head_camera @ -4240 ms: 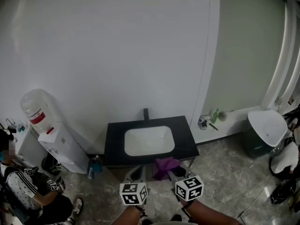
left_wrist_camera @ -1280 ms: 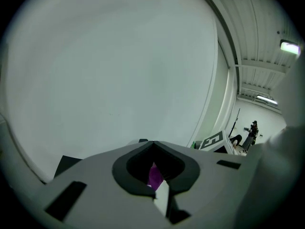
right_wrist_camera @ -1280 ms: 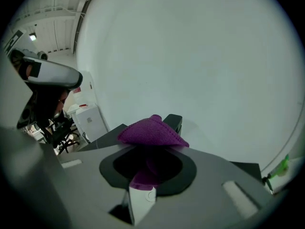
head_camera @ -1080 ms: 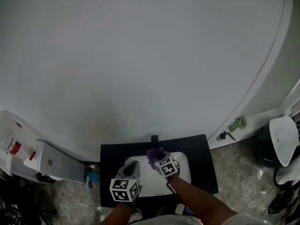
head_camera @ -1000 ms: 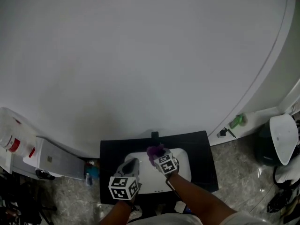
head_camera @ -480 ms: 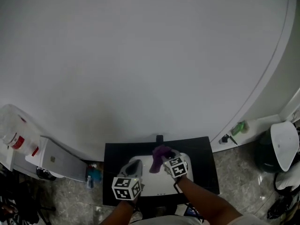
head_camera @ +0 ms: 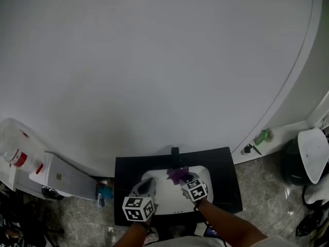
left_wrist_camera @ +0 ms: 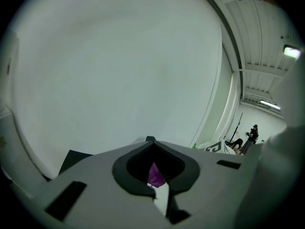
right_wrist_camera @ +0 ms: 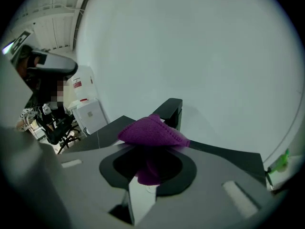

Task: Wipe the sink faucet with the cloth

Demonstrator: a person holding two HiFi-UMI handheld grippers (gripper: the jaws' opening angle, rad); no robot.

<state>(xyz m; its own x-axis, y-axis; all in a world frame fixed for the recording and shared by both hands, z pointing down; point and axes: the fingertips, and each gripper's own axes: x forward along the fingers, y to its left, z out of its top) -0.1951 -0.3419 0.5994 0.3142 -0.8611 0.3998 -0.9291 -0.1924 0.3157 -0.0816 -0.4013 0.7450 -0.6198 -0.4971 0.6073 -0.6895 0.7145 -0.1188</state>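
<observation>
We are holding our left gripper [head_camera: 147,183] clenched and empty over the white sink [head_camera: 163,195], clear of the work. To its right, our right gripper [head_camera: 186,179] is pinching the purple cloth [right_wrist_camera: 152,131], which is bunching just before the black faucet [right_wrist_camera: 170,111]. We are judging it best to press the loose fold onto the spout and drag along it, gripping firmly.

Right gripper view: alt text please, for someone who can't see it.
The right tool is shut on a purple cloth, held in front of a black faucet against a white wall. A black counter stretches behind.
</observation>
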